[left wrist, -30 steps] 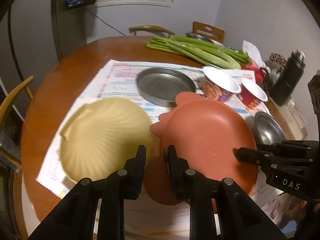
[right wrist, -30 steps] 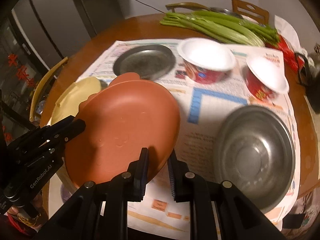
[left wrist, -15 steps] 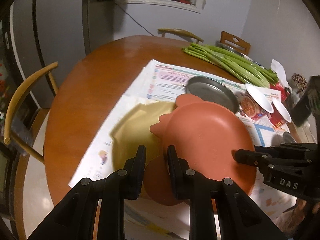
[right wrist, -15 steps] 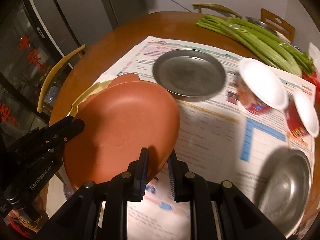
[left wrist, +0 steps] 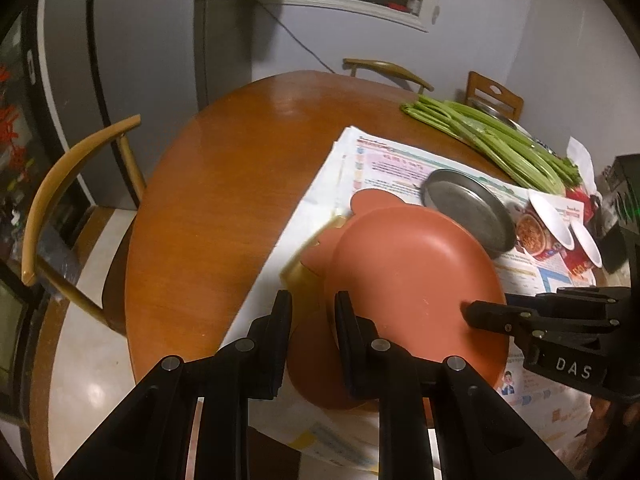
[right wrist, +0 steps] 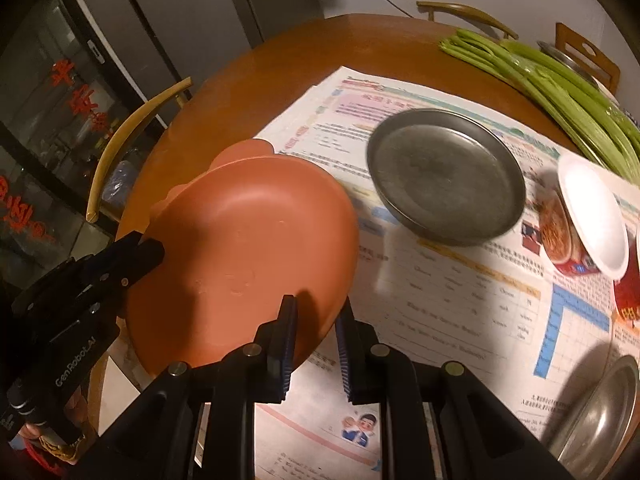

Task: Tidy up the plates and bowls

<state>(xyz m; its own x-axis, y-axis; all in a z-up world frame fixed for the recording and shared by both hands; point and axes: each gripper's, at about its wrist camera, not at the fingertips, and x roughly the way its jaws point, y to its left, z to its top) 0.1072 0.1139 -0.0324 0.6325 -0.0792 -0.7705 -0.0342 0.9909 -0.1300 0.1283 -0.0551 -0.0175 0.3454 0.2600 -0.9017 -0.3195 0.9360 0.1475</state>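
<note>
Both your left tongs (left wrist: 310, 318) and right tongs (right wrist: 316, 326) pinch the red plate's (left wrist: 412, 276) opposite rims; uneven pulling could tilt it or slip it free.

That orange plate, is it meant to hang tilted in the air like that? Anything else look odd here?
The orange plate is off the table, tilted, gripped at opposite rims by the left gripper and right gripper. A yellow plate peeks out beneath it. Two instant noodle cups look tipped in this fisheye view. Nothing looks spilled.
</note>
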